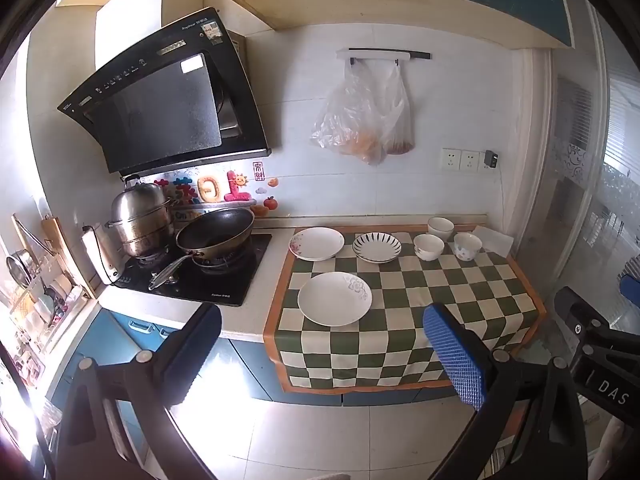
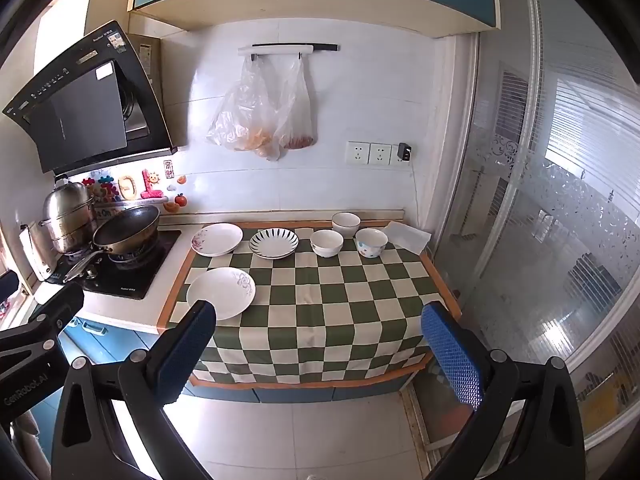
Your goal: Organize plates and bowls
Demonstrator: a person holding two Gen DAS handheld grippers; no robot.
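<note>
Kitchen tabletop (image 1: pixel 256 320) beside the stove (image 1: pixel 192 276) carries a green checkered cloth (image 2: pixel 320 312). On it lie three plates: a large white plate (image 2: pixel 221 293) at the near left, a floral plate (image 2: pixel 217 239) and a striped plate (image 2: pixel 273 243) behind it. Three bowls (image 2: pixel 327 242) cluster at the back right. Left gripper (image 1: pixel 320 356) and right gripper (image 2: pixel 318 354) hover short of the tabletop, fingers spread wide and empty.

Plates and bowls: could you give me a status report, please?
Both hand-held grippers open, empty, off the counter. Three plates, three bowls untouched on checkered cloth. Nothing in the way.
</note>
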